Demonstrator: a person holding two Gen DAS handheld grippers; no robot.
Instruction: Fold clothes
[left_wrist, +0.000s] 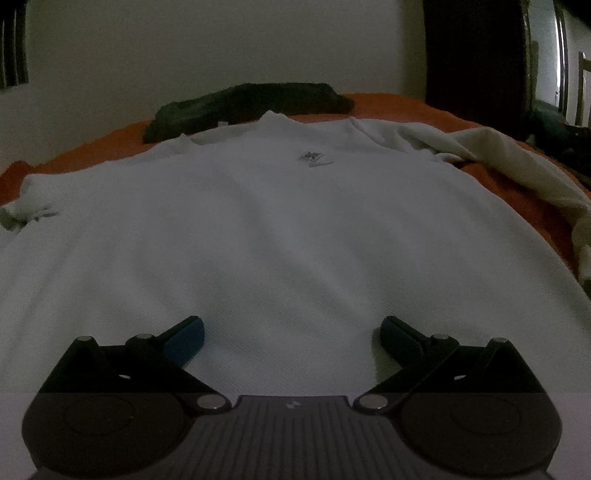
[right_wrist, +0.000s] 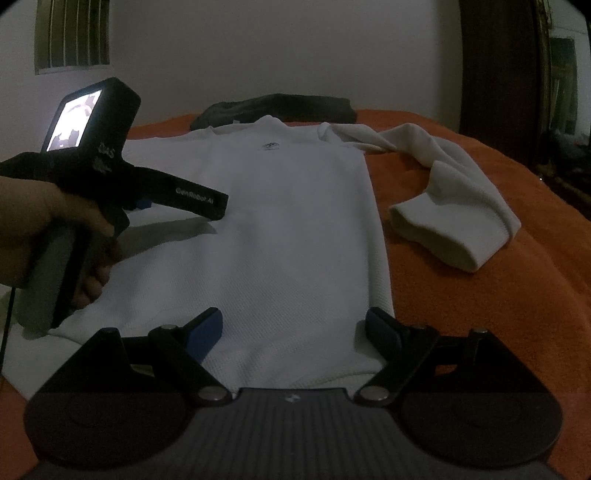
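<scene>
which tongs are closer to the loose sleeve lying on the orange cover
Right. The right tongs sit at the sweater's hem corner on the same side as the loose sleeve. The left tongs hover over the sweater's opposite side, farther from it.

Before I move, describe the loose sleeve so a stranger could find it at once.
Start at the orange bedspread, where a white sweater lies flat. From its right shoulder, the sleeve trails out onto the orange cover and curls back, cuff toward the sweater's body. It looks creamier than the body, and unlike the dark garment beyond the collar, it is pale.
</scene>
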